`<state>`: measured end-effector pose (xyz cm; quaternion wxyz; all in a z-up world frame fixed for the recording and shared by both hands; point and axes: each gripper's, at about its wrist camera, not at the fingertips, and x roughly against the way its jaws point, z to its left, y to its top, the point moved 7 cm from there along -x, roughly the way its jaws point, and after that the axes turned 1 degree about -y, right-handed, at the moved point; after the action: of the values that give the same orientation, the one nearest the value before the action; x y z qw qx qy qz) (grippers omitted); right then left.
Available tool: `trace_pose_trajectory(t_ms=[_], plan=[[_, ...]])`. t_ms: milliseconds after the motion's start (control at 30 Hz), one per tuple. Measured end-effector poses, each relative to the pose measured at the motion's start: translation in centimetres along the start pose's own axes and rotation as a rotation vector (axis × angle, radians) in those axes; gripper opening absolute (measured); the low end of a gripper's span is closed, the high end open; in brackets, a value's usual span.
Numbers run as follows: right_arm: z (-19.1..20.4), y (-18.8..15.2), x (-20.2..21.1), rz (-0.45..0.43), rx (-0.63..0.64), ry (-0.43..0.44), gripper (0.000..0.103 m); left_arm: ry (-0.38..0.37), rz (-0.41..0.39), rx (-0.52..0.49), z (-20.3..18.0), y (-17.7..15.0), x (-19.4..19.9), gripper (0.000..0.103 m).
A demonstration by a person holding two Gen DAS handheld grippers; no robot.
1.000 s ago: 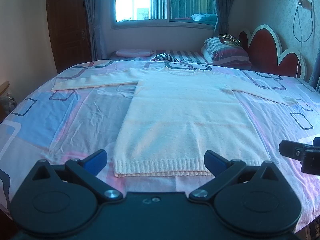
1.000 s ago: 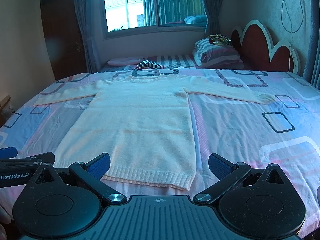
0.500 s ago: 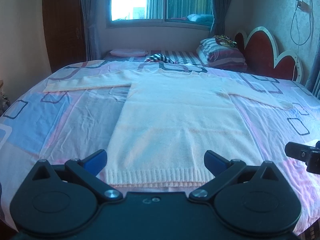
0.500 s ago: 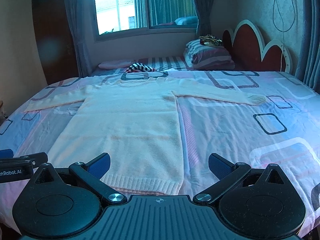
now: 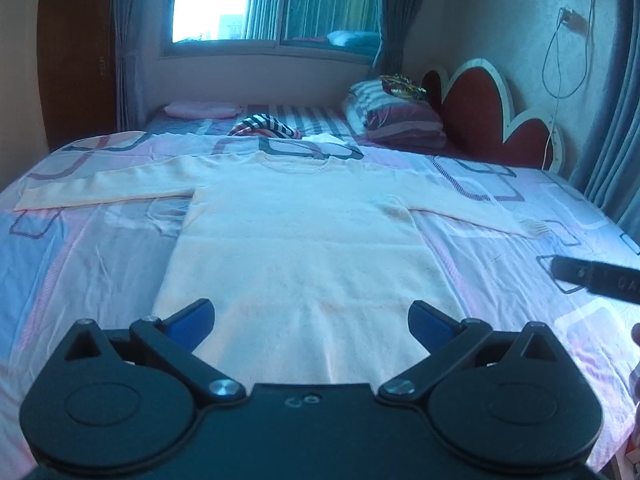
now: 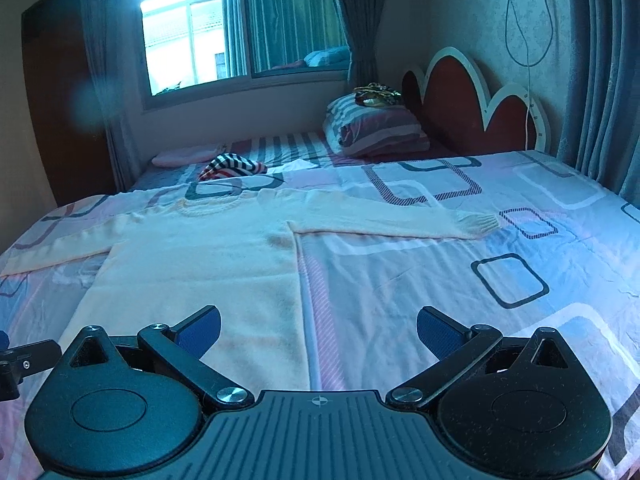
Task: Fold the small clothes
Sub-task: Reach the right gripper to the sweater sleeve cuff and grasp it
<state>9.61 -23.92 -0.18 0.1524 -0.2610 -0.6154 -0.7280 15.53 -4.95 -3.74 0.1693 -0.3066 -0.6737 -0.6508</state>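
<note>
Sweater (image 5: pixel 304 248) flat on bed (image 5: pixel 80 264), both tongs agape

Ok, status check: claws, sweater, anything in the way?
Left claw open, over the sweater's lower part. Right claw open, at its right edge. Sweater flat on the bed, sleeves spread, unfolded. Nothing on it.

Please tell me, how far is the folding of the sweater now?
Done: the sweater lies flat on the bed, sleeves spread. In hand: nothing; the left hand-held gripper and right hand-held gripper hover open near its hem. Left: every fold.
</note>
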Motion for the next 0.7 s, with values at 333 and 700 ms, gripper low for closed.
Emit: trace_pose_trajectory(t_ms=[333,700], plan=[[-6.7,5.4,-8.0,-0.074,-0.083,-0.093,0.103,0.151,-0.005,-0.014,3.5,5.0,-7.2,0.102],[-17.4,7.7,-20.8,-0.042,-0.211,-0.188,0.069,0.227,0.006,-0.012,6.4,7.1,-14.5,0.102]])
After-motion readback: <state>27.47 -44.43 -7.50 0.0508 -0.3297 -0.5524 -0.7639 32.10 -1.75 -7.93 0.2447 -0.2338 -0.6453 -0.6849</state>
